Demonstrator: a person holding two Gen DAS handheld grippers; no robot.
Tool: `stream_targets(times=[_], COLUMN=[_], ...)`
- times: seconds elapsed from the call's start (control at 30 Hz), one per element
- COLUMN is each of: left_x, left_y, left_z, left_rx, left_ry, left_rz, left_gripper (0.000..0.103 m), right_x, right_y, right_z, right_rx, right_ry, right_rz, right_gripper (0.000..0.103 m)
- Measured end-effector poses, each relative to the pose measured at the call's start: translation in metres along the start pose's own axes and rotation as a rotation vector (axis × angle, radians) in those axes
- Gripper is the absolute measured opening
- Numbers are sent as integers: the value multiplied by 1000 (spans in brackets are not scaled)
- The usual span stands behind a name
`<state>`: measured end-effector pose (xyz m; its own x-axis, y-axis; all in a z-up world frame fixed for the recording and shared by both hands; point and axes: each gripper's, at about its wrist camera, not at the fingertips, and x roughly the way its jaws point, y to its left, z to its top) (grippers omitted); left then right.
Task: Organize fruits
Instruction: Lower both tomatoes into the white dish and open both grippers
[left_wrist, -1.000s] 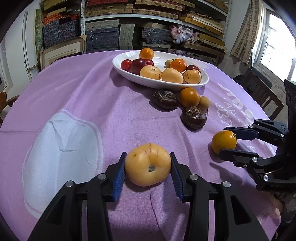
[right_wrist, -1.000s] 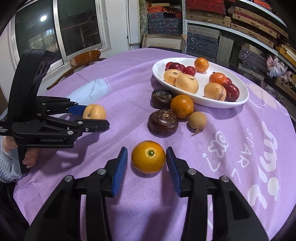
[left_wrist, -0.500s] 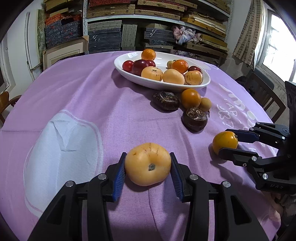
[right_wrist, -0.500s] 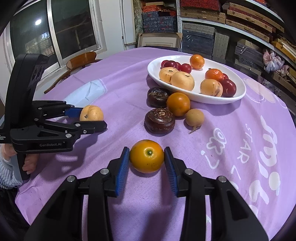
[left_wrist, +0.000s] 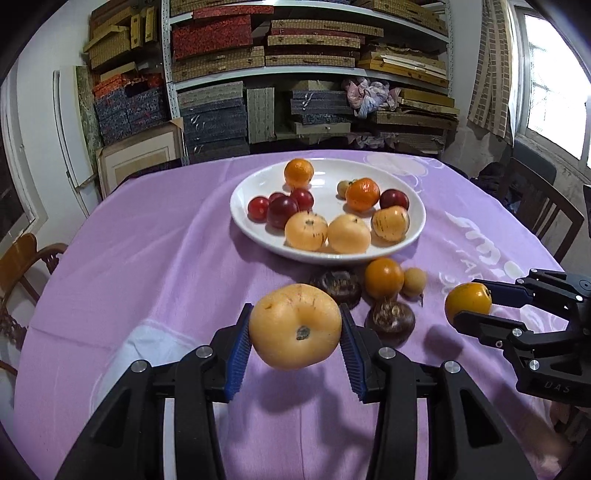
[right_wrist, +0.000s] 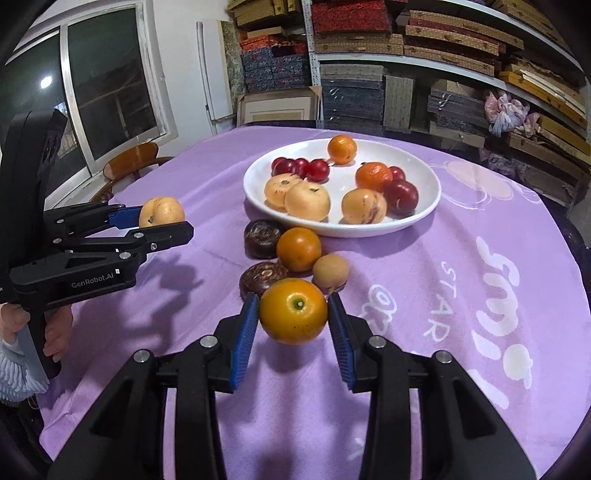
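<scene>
Fruit is mostly gathered in the far white plate (left_wrist: 413, 236). A yellow fruit (left_wrist: 295, 326) is clamped in the left gripper (left_wrist: 295, 350), an orange (right_wrist: 293, 310) in the right gripper (right_wrist: 293, 341), both raised above the cloth; four pieces near the plate are left.

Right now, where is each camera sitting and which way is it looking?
Left wrist view: sits on the left gripper, looking forward over its held pale yellow fruit to the white plate; the right gripper shows at right.
Right wrist view: sits on the right gripper, looking over its orange fruit to the plate; the left gripper and a hand show at left.
Both share the plate and purple cloth.
</scene>
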<state>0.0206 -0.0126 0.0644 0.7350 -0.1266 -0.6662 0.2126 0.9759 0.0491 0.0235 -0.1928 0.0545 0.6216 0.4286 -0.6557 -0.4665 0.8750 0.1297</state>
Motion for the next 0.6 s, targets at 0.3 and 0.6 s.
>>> stream_targets(times=[0.3,0.6], left_x=[15,60], left_y=[-8,3], left_z=[69,104], left_rx=[13,-15], left_ry=[-76,-28], left_rz=[20,27], left_gripper=[45,45], right_x=[-33,20], right_y=[-21,-38], right_z=[89,133], right_rx=[26,85], right_ry=[-146,-118], right_rz=[-121,-161], right_gripper=[38,38])
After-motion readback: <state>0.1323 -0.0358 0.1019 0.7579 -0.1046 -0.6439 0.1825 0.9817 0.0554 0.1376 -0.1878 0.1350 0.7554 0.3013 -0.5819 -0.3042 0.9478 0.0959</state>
